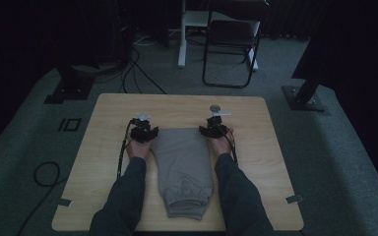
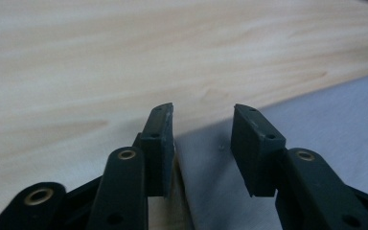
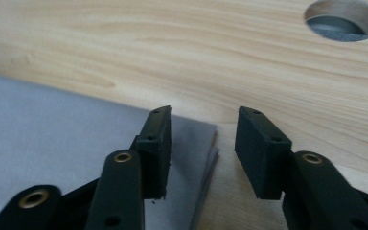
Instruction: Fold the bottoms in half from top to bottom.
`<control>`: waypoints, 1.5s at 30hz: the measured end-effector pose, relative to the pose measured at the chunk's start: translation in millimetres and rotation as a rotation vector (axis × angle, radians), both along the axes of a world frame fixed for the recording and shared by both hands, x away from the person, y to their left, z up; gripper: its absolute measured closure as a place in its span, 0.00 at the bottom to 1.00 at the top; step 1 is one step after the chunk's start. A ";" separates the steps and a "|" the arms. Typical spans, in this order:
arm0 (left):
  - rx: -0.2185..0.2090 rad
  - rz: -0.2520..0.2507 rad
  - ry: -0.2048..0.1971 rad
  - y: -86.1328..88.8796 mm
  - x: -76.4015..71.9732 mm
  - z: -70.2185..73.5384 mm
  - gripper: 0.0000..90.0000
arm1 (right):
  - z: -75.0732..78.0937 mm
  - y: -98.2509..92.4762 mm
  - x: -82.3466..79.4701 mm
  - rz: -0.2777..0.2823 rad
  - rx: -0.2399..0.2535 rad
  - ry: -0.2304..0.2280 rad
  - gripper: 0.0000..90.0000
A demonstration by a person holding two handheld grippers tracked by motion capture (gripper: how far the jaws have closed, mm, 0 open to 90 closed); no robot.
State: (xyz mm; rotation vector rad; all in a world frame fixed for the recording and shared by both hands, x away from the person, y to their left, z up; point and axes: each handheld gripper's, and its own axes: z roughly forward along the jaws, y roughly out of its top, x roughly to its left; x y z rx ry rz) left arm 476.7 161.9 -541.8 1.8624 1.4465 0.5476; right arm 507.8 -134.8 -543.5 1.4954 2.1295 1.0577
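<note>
Centrally on the worktop (image 1: 103,147) lies a folded grey garment (image 1: 184,169), running toward the lower edge of the frame. Left tongs (image 2: 202,127) stand parted over its upper left corner, right tongs (image 3: 202,129) parted over its upper right corner; neither pair presses the cloth.

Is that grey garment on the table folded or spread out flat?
Folded. The grey garment lies as a narrow strip with a rolled end nearest the person, and the right gripper view shows stacked layers at its corner.
</note>
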 end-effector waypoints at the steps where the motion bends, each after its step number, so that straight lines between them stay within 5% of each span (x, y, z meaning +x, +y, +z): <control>1: 0.002 0.001 0.014 0.3 0.9 -2.5 0.64 | -0.9 1.2 0.1 0.009 -0.003 0.004 0.62; 4: 0.006 -0.009 0.046 1.3 2.2 -7.2 0.61 | -3.7 4.5 0.5 0.027 -0.015 0.012 0.61; 10: 0.001 -0.018 0.047 1.8 1.8 -7.2 0.60 | -5.8 12.0 -1.6 0.057 -0.073 -0.012 0.66; 14: -0.017 -0.050 0.071 0.3 0.2 -5.9 0.82 | -4.6 12.3 -2.5 0.073 -0.061 0.006 0.82; 22: -0.013 -0.067 0.070 -0.8 -1.2 -4.8 0.95 | -3.7 14.6 -3.2 0.091 -0.051 0.020 0.95; 29: -0.033 -0.064 0.019 0.4 -3.3 3.8 0.96 | 2.6 7.0 -1.5 0.090 -0.005 0.014 0.95; 30: -0.056 -0.058 -0.014 1.3 -4.8 10.4 0.96 | 2.6 7.0 -1.5 0.090 -0.005 0.014 0.95; 36: -0.101 -0.070 -0.079 6.3 -8.2 33.9 0.96 | 34.8 0.8 -6.0 0.137 0.035 -0.108 0.95; 41: -0.108 -0.085 -0.103 8.2 -12.7 42.8 0.96 | 43.8 -0.9 -10.9 0.160 0.039 -0.144 0.95; 45: -0.134 -0.131 -0.146 12.7 -33.6 51.5 0.96 | 49.4 -7.8 -27.4 0.202 0.045 -0.188 0.95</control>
